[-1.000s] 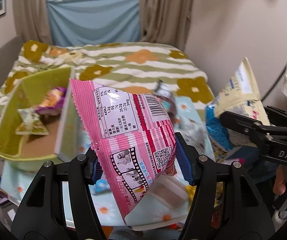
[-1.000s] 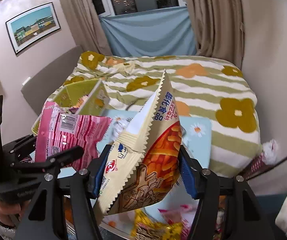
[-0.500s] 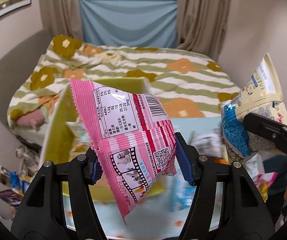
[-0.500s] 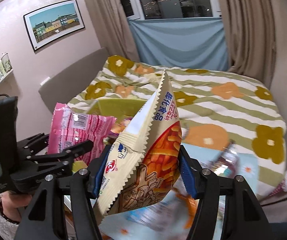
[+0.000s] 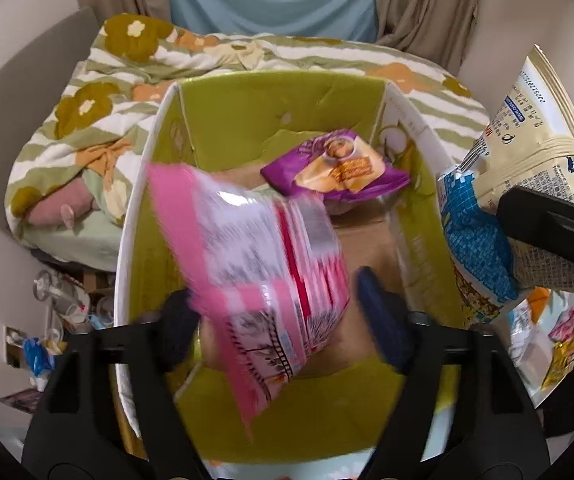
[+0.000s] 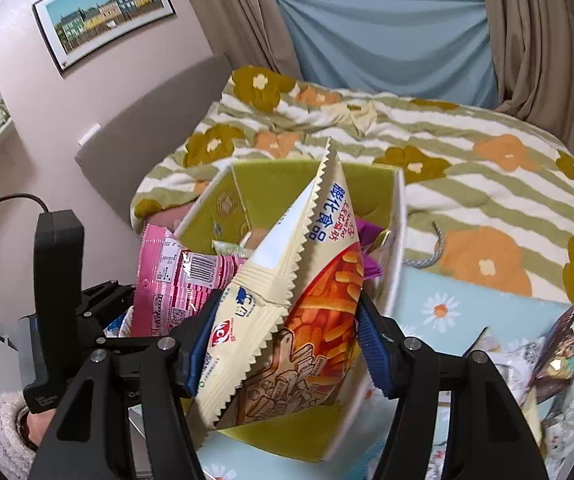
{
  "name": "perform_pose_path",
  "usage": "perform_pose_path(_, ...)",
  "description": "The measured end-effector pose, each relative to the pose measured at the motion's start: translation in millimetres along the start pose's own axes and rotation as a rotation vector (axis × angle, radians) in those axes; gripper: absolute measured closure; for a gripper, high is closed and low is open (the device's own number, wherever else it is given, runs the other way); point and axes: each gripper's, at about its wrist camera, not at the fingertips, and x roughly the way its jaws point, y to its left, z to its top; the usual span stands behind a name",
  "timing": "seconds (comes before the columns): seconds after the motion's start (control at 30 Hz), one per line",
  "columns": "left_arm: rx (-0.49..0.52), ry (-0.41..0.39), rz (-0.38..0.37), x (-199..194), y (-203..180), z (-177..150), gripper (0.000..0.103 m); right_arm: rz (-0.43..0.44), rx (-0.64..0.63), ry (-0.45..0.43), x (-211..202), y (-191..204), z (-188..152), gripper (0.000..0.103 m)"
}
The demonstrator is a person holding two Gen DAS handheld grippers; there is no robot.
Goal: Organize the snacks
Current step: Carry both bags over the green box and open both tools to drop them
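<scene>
A green box (image 5: pixel 271 112) stands open below my left gripper (image 5: pixel 283 320). The pink snack bag (image 5: pixel 259 256) is blurred between the spread fingers, tilting into the box; the jaws look open. A purple snack bag (image 5: pixel 339 168) lies at the box's far end. My right gripper (image 6: pixel 283 344) is shut on a cream and orange snack bag (image 6: pixel 303 300) beside the box's right wall (image 6: pixel 397 240). That bag also shows in the left wrist view (image 5: pixel 527 184). The pink bag (image 6: pixel 175 280) shows left of it.
A flowered bedspread (image 6: pixel 467 168) lies behind the box. Several loose snack packets (image 6: pixel 551 356) lie on the light blue daisy cloth (image 6: pixel 447 312) to the right. Clutter lies on the floor (image 5: pixel 55 320) left of the box.
Both grippers moved left over the green box. My left gripper opened and the pink bag is slipping down between its fingers. The right gripper still holds its bag.
</scene>
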Motion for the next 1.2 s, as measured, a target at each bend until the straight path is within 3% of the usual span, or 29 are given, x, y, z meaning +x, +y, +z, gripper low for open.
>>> perform_pose_path(0.03,0.002,-0.014,0.009,-1,3,-1,0.0,-0.005,0.002,0.007,2,-1,-1,0.044)
perform_pose_path(0.3,0.009,-0.024,0.034,-13,9,-13,0.0,-0.044,0.004,0.027,9,10,-3,0.044)
perform_pose_path(0.57,-0.072,-0.016,0.076,-31,22,-28,0.0,-0.084,-0.036,0.078,28,13,6,0.043)
perform_pose_path(0.83,-0.12,0.002,0.102,-25,27,-29,0.0,-0.082,-0.074,0.132,60,9,9,0.042)
perform_pose_path(0.9,-0.126,0.005,0.103,-24,26,-29,0.0,-0.099,-0.078,0.138,65,9,6,0.039)
perform_pose_path(0.93,-0.126,0.007,0.105,-24,25,-29,0.0,-0.107,-0.078,0.135,67,8,6,0.03)
perform_pose_path(0.97,-0.124,0.008,0.109,-23,23,-29,0.0,-0.109,-0.081,0.131,68,8,5,0.013)
perform_pose_path(1.03,-0.119,0.009,0.114,-24,21,-29,0.0,-0.095,-0.085,0.129,67,6,3,0.0)
perform_pose_path(1.2,-0.123,0.002,0.124,-29,17,-28,0.0,-0.063,-0.084,0.105,56,2,0,0.0)
